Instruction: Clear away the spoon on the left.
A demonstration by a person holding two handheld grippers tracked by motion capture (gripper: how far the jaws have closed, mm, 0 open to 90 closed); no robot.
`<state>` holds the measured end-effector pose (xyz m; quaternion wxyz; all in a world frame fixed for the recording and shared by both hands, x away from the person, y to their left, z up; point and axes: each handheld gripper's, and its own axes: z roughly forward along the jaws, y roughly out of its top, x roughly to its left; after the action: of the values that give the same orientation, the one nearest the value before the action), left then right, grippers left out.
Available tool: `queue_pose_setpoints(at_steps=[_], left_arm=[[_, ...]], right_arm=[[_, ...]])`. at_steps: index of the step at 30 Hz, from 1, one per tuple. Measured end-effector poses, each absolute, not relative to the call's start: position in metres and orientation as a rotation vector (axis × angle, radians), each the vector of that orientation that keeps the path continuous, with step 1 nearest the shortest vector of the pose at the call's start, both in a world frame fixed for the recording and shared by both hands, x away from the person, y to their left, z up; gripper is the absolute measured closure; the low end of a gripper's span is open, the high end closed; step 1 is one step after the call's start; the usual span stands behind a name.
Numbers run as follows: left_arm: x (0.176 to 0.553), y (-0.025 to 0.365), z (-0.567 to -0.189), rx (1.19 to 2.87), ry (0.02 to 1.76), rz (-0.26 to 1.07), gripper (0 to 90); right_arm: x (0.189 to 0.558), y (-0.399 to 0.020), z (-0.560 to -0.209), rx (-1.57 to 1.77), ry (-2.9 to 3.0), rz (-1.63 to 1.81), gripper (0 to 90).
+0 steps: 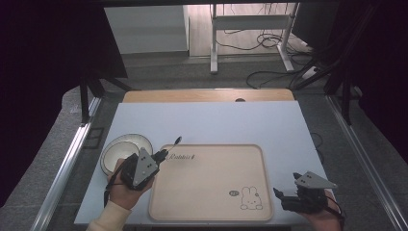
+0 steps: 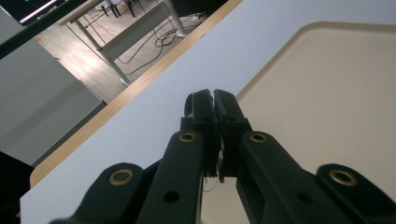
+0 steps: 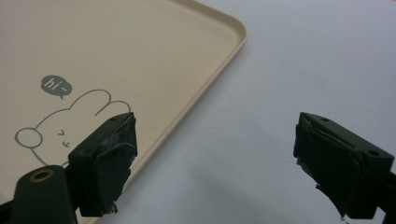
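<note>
While the high view is looking down on one pale blue table [image 1: 211,122], one beige tray [image 1: 207,211] is lying flat on its near half, one rabbit drawing [image 1: 251,198] sitting in the tray's near right corner. One white bowl [image 1: 120,146] is resting on the table just beside the tray's left edge. Two grippers are showing here: the left gripper [image 1: 162,155] is hanging at the tray's far left corner, beside the bowl, and the right gripper [image 1: 281,198] is sitting near the tray's near right corner. A thin dark rod seems to be poking out past the left tips, though it is too small to identify.

Along the left gripper view, the left gripper [image 2: 214,100] is pressing its two jaws together, with nothing visible between them, above the table by the tray's rim [image 2: 261,74].

Along the right gripper view, the right gripper [image 3: 215,154] is holding its two jaws wide apart and empty, one over the tray's edge [image 3: 205,88] by the rabbit [image 3: 70,123], one over bare table [image 3: 303,60].
</note>
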<state>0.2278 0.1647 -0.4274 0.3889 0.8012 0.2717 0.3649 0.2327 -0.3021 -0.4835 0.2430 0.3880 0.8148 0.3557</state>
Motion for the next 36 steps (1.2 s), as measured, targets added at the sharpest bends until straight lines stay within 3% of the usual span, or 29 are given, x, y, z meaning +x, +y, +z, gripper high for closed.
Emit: queue_pose_setpoints(at_steps=[36], left_arm=[[0.231, 0.147, -0.452, 2.133, 0.652, 0.931, 89.6]], right_arm=[[0.233, -0.301, -0.484, 1.053, 2.234, 0.968, 13.4]])
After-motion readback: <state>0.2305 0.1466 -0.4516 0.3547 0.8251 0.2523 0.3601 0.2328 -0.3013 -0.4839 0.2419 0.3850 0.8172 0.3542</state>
